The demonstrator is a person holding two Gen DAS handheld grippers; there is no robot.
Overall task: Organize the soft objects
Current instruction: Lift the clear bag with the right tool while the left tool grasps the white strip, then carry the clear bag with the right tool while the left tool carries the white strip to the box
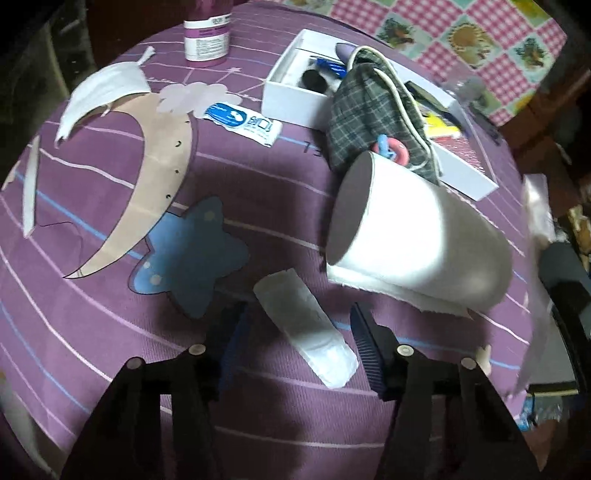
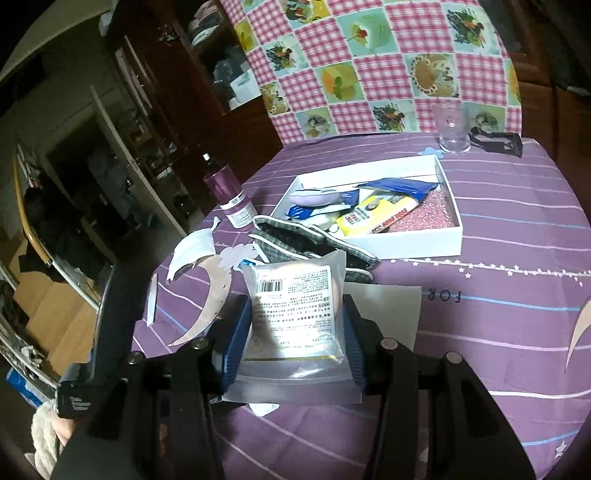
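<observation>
Both tools (image 1: 295, 347) (image 2: 293, 339): black frames, blue ribbed pads, silver screws.

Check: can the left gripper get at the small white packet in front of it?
Probably yes. The left gripper is open, the small white packet lies between its fingers, nothing on top; the paper roll sits clear to the right.

Bottle (image 1: 207, 33) top cut off

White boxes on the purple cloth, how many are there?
1. The shallow white cardboard box sits mid-table on the purple striped cloth, behind the grey plaid fabric. More could be hidden outside these views.
</observation>
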